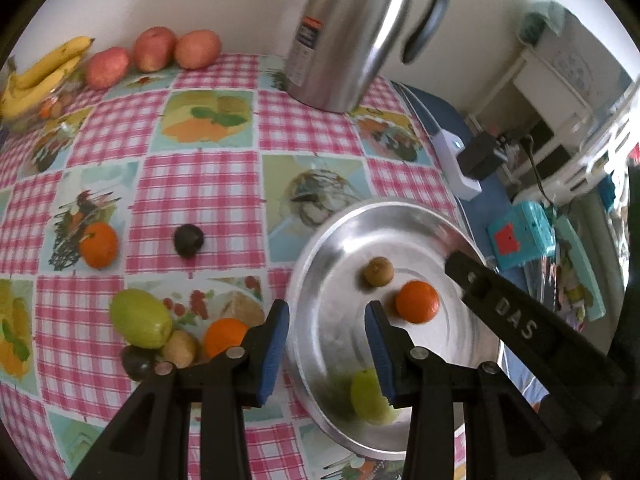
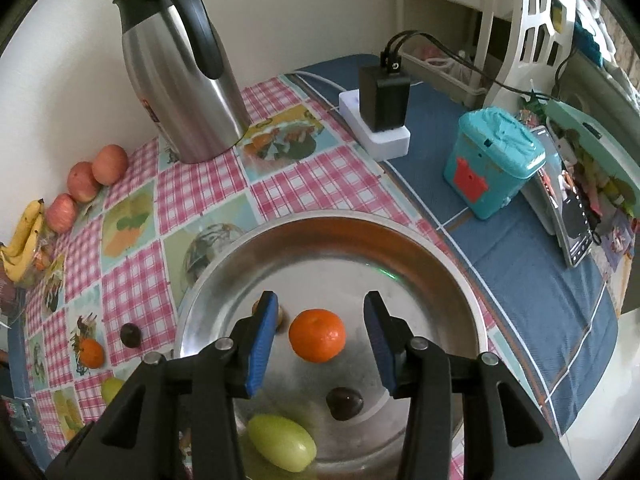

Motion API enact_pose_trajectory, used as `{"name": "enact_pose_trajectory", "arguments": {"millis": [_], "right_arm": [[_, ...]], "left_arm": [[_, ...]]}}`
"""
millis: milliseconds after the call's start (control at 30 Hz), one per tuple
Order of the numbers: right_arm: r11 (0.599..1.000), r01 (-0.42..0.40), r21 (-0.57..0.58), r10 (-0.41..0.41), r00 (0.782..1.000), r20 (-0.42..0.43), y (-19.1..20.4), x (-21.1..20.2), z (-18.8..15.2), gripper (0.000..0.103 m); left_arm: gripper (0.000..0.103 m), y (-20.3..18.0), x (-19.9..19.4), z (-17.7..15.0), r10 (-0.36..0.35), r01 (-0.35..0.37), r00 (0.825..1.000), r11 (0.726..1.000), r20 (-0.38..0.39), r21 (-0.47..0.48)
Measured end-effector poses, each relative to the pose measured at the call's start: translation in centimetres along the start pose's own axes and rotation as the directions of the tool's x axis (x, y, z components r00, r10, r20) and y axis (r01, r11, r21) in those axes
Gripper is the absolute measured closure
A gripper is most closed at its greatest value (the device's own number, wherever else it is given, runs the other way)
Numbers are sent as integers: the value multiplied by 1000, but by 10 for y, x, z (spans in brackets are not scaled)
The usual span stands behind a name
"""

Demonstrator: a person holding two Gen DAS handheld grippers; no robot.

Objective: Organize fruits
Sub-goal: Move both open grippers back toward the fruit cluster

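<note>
A steel plate (image 1: 336, 248) (image 2: 400, 248) lies on the checked tablecloth and holds an orange (image 1: 417, 301) (image 2: 317, 335), a brown kiwi (image 1: 378, 271), a green fruit (image 1: 366, 396) (image 2: 282, 446) and a dark plum (image 2: 345, 403). My left gripper (image 1: 326, 344) is open and empty over the plate's left rim. My right gripper (image 2: 320, 344) is open and empty above the plate, around the orange without touching it; its arm (image 1: 520, 320) shows in the left wrist view. On the cloth lie an orange (image 1: 99, 245), a dark plum (image 1: 189, 240), a green fruit (image 1: 140, 318), a kiwi (image 1: 179, 348), another orange (image 1: 224, 336) and another plum (image 1: 138, 362).
A steel kettle (image 1: 352, 36) (image 2: 180, 80) stands at the back. Apples (image 1: 154, 49) and bananas (image 1: 40, 76) lie along the wall. A power strip with a black adapter (image 2: 384, 96), a teal box (image 2: 492, 168) and a phone (image 2: 572, 216) sit on the blue cloth to the right.
</note>
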State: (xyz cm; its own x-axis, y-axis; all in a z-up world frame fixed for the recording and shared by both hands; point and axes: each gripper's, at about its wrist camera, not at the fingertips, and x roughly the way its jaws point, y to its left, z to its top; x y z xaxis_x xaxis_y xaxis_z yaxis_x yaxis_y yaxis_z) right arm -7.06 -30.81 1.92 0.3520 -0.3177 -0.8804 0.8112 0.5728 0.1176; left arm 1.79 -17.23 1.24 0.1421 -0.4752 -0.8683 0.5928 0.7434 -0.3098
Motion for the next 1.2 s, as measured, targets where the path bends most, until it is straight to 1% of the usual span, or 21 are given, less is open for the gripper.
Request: {"name": "enact_pose_trajectory", "arguments": {"millis": [133,233,467,600,700,900,967,1067,1100,1133,1167,1200], "right_arm": [[1000,0,-3,0,1000,-10,0,2,-1,57],[1000,-7,-10,7,1000,-20,3,4,-3,57],[998,-25,-51,24,999,-29,18,4,-5,57],[994,-52,-94,50,998,-27,36,-2,-10,57],[986,-101,-130,98,995,-33,52,-6,-14,57],[973,-141,-183,135,990,-45,73,-9,-20,57],[972,-138,-192,132,990,-44,76,-10,-22,57],[972,-138,-188,131,990,-48,75,-9,-22,57],[973,-137,-187,129,990,-52,75,-8,-22,57],[973,-133,-189,124,991,-58,75,-6,-22,54],[973,-127,-192,117,991,-62,75,-4,-22,44],[974,-117,-196,107,992,-64,75,-3,-22,31]], "left_arm": [[60,22,-8,7,28,-27,1000,997,14,-68],[60,43,-14,12,52,-48,998,990,26,-132],[60,99,-31,19,130,-112,990,953,45,-283],[60,121,-41,19,169,-141,984,932,57,-334],[60,130,-47,19,179,-145,982,923,65,-356],[60,134,-51,20,181,-144,981,923,72,-358],[57,133,-49,19,180,-146,981,923,67,-356],[49,132,-47,19,190,-159,980,921,56,-355],[45,133,-46,18,194,-163,980,921,51,-354],[38,133,-45,18,196,-168,979,920,45,-354],[35,134,-43,18,200,-175,979,919,36,-355],[29,134,-41,17,203,-179,979,918,31,-354]]}}
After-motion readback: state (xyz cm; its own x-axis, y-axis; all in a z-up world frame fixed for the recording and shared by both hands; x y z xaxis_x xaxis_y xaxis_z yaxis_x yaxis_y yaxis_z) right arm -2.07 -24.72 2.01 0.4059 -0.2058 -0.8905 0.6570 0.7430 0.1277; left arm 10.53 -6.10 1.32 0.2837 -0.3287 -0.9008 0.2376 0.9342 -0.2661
